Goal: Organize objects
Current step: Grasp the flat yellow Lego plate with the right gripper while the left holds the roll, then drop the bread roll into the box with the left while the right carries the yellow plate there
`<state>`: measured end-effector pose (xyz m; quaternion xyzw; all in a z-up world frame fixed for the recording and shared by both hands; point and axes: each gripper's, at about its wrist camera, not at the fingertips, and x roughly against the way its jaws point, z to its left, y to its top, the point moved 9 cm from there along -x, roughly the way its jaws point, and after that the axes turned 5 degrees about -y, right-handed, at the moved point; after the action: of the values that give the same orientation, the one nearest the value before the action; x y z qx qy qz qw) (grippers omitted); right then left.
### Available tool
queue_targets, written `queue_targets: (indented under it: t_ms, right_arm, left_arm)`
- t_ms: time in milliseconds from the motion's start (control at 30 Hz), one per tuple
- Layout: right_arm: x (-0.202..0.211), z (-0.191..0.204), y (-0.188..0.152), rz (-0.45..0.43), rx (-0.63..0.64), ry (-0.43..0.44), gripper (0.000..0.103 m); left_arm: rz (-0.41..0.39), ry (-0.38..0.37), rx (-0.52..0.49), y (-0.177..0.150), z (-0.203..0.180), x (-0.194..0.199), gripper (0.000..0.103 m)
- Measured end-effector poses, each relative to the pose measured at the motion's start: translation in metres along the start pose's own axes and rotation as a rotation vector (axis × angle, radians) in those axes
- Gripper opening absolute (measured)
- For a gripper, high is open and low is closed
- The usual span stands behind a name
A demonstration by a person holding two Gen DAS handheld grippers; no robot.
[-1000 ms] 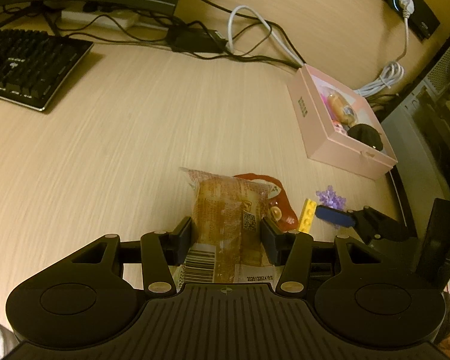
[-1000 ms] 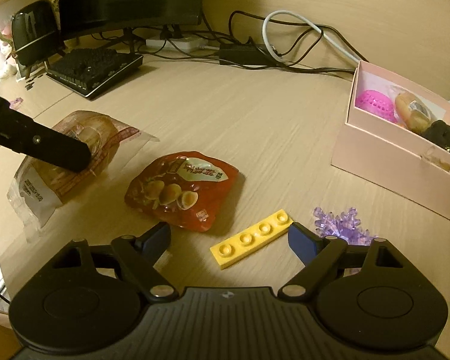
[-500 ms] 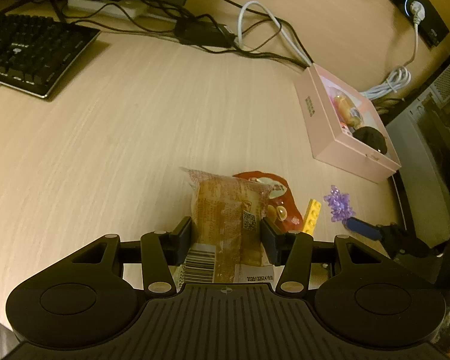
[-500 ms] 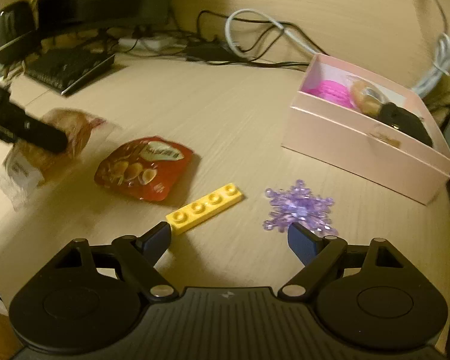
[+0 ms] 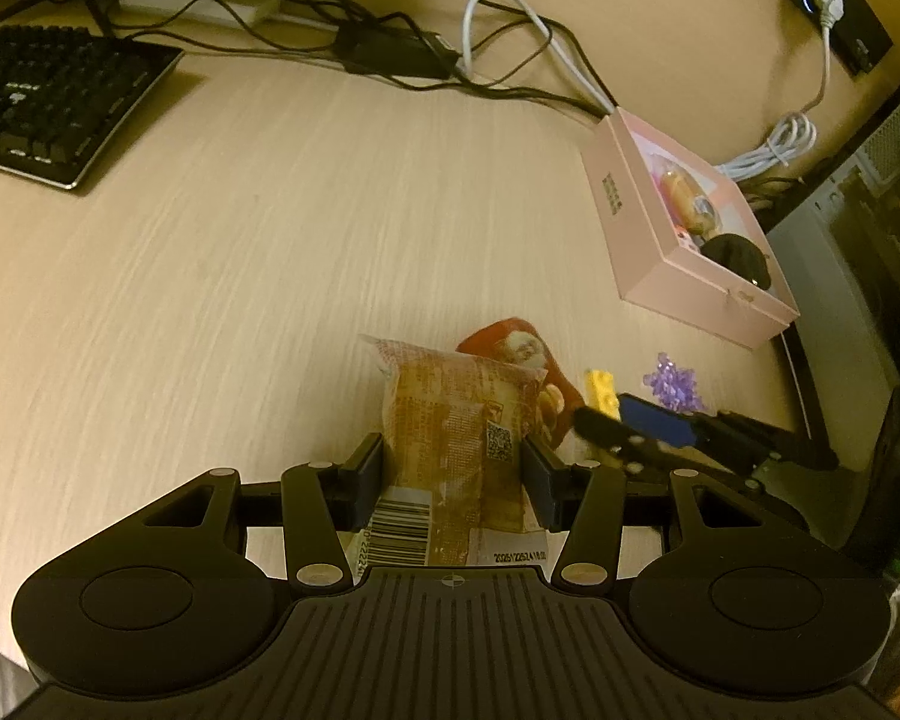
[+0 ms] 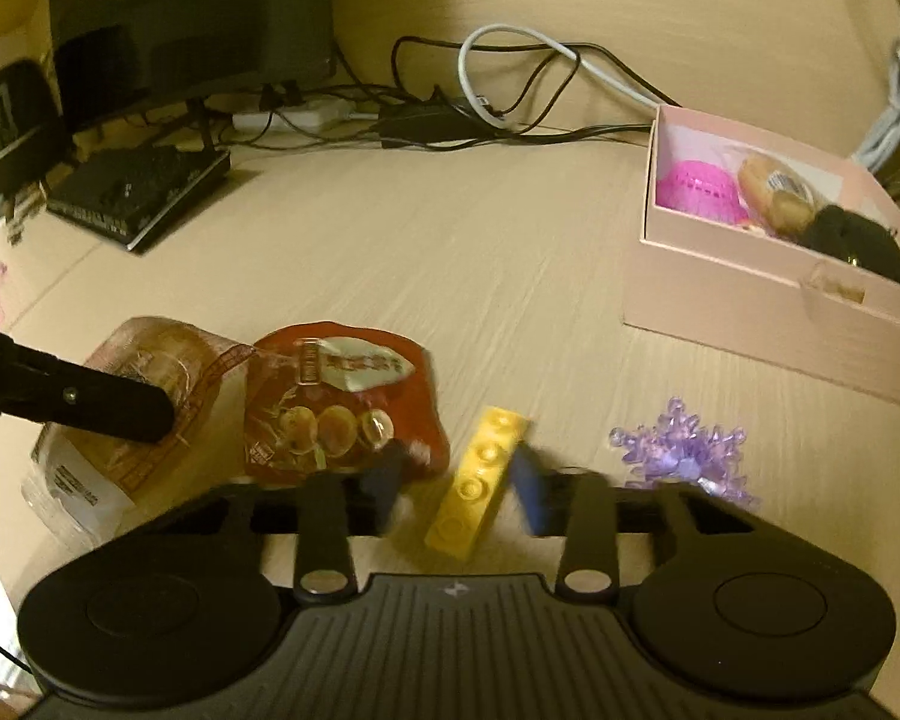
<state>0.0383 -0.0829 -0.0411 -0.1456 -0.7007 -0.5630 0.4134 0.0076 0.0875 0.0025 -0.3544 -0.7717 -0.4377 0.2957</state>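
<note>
My left gripper [image 5: 453, 474] is shut on a clear bread packet [image 5: 450, 414], both pads pressing its sides; the right wrist view shows one of its black fingers [image 6: 90, 402] across that packet [image 6: 150, 372]. My right gripper [image 6: 456, 486] is low over the desk and its jaws are closing around a yellow studded brick [image 6: 480, 480]. The right pad is at the brick's edge and a gap is left on the other side. A red snack bag [image 6: 336, 396] lies just left of the brick and a purple plastic snowflake [image 6: 684, 450] just right of it.
A pink open box [image 6: 768, 312] at the right holds a pink basket, a wrapped bun and a black object. A keyboard [image 6: 144, 192], monitor stand, speaker [image 6: 6, 126] and tangled cables [image 6: 510, 96] line the back. A computer tower [image 5: 858, 228] stands beyond the desk's right edge.
The right gripper's wide jaws have drawn in around the yellow brick, which now lies lengthwise between them. The left gripper and its bread packet have stayed put.
</note>
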Motion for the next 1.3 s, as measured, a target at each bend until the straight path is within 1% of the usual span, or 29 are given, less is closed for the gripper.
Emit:
queue_targets:
  t_ms: [33, 133, 200, 267, 333, 433, 567, 667, 733, 767, 800, 867, 900, 1000, 1067, 1133, 1233, 1300]
  right_arm:
    - [0.001, -0.001, -0.001, 0.005, 0.008, -0.008, 0.014]
    - [0.010, -0.009, -0.007, 0.026, 0.011, -0.036, 0.014]
    - [0.022, -0.017, -0.010, 0.024, 0.009, -0.048, 0.014]
    - [0.038, -0.027, -0.009, 0.014, -0.004, -0.064, 0.014]
    - [0.057, -0.038, -0.006, -0.007, -0.031, -0.077, 0.014]
    - [0.086, -0.057, 0.001, -0.060, -0.076, -0.103, 0.014]
    - [0.113, -0.080, 0.005, -0.120, -0.131, -0.140, 0.014]
    - [0.124, -0.096, 0.003, -0.152, -0.152, -0.174, 0.014]
    - [0.125, -0.106, 0.000, -0.161, -0.170, -0.193, 0.014]
    - [0.125, -0.110, -0.002, -0.162, -0.185, -0.198, 0.014]
    - [0.123, -0.115, -0.004, -0.159, -0.202, -0.201, 0.014]
    - [0.119, -0.121, -0.007, -0.155, -0.224, -0.212, 0.014]
    - [0.118, -0.124, -0.009, -0.155, -0.231, -0.217, 0.014]
    - [0.116, -0.133, -0.017, -0.147, -0.265, -0.215, 0.014]
    - [0.110, -0.141, -0.017, -0.136, -0.283, -0.210, 0.014]
    - [0.105, -0.149, -0.010, -0.142, -0.291, -0.208, 0.014]
    - [0.104, -0.163, 0.020, -0.198, -0.285, -0.215, 0.014]
    - [0.101, -0.176, 0.050, -0.253, -0.262, -0.249, 0.014]
  left_arm:
    - [0.003, -0.004, -0.002, 0.000, -0.001, -0.001, 0.054]
    - [0.017, -0.019, -0.025, 0.000, -0.008, -0.006, 0.054]
    - [0.031, -0.037, -0.048, 0.001, -0.017, -0.009, 0.054]
    - [0.044, -0.070, -0.074, 0.004, -0.030, -0.010, 0.054]
    - [0.045, -0.123, -0.095, 0.013, -0.047, -0.009, 0.054]
    - [0.006, -0.184, -0.144, 0.043, -0.082, -0.008, 0.054]
    - [-0.069, -0.258, -0.199, 0.097, -0.142, -0.023, 0.054]
    - [-0.127, -0.280, -0.208, 0.132, -0.180, -0.050, 0.054]
    - [-0.150, -0.325, -0.176, 0.149, -0.198, -0.074, 0.054]
    - [-0.157, -0.336, -0.187, 0.154, -0.206, -0.088, 0.056]
    - [-0.150, -0.306, -0.218, 0.156, -0.210, -0.104, 0.055]
    - [-0.121, -0.194, -0.251, 0.156, -0.206, -0.135, 0.052]
    - [-0.123, -0.188, -0.239, 0.155, -0.202, -0.141, 0.052]
    - [-0.155, -0.232, -0.190, 0.156, -0.196, -0.137, 0.052]
    - [-0.161, -0.245, -0.197, 0.152, -0.190, -0.125, 0.052]
    - [-0.171, -0.256, -0.220, 0.145, -0.186, -0.109, 0.052]
    - [-0.184, -0.255, -0.290, 0.119, -0.166, -0.079, 0.052]
    - [-0.174, -0.220, -0.338, 0.099, -0.146, -0.061, 0.052]
